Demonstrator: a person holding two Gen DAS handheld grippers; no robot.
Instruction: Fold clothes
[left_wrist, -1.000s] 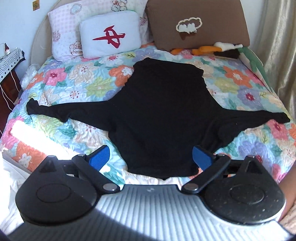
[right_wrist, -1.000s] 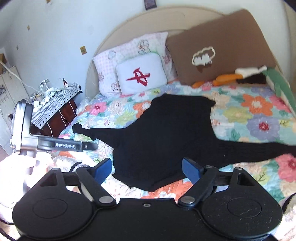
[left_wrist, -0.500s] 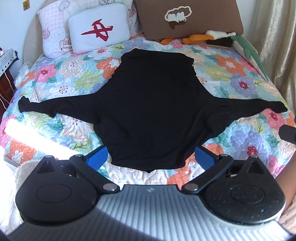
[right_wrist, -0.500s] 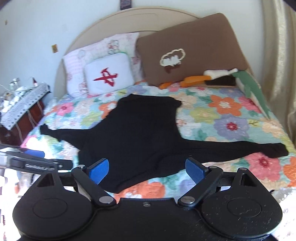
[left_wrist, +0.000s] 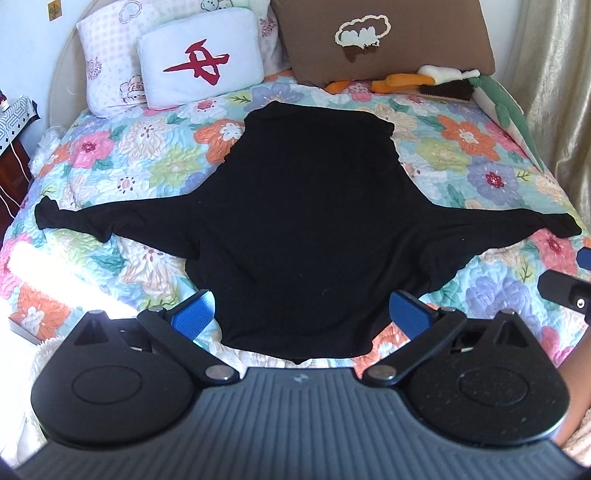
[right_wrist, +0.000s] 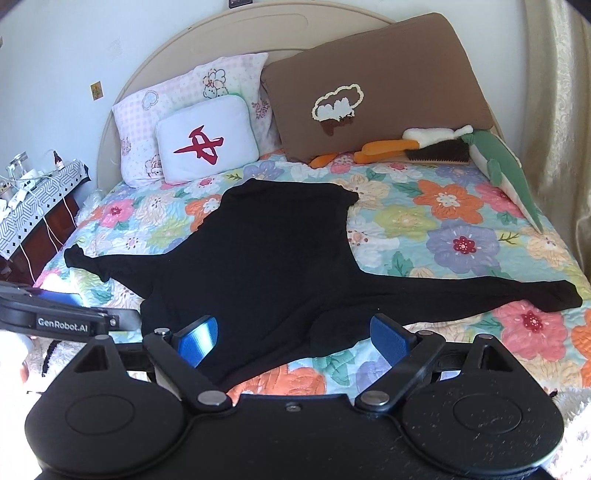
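A black long-sleeved top (left_wrist: 306, 206) (right_wrist: 258, 269) lies flat on the flowered bedspread (left_wrist: 472, 158) (right_wrist: 454, 225), both sleeves stretched out sideways and the hem toward the pillows. My left gripper (left_wrist: 302, 312) hovers open above the near edge of the top, blue pads wide apart, nothing between them. My right gripper (right_wrist: 293, 332) is open too, above the near right part of the top, by the root of the right sleeve. The right gripper's tip shows at the right edge of the left wrist view (left_wrist: 576, 280); the left gripper's body shows at the left of the right wrist view (right_wrist: 62, 317).
Pillows (left_wrist: 201, 66) (right_wrist: 207, 136) and a brown cushion (left_wrist: 376, 33) (right_wrist: 373, 81) line the headboard. Plush toys (right_wrist: 436, 147) lie at the far right. A nightstand with cables (right_wrist: 37, 199) stands left of the bed. A curtain (left_wrist: 554, 85) hangs on the right.
Both grippers have shifted: the left view closed in over the top, the right gripper swung to the right so the right sleeve end came into view. Both stayed open.
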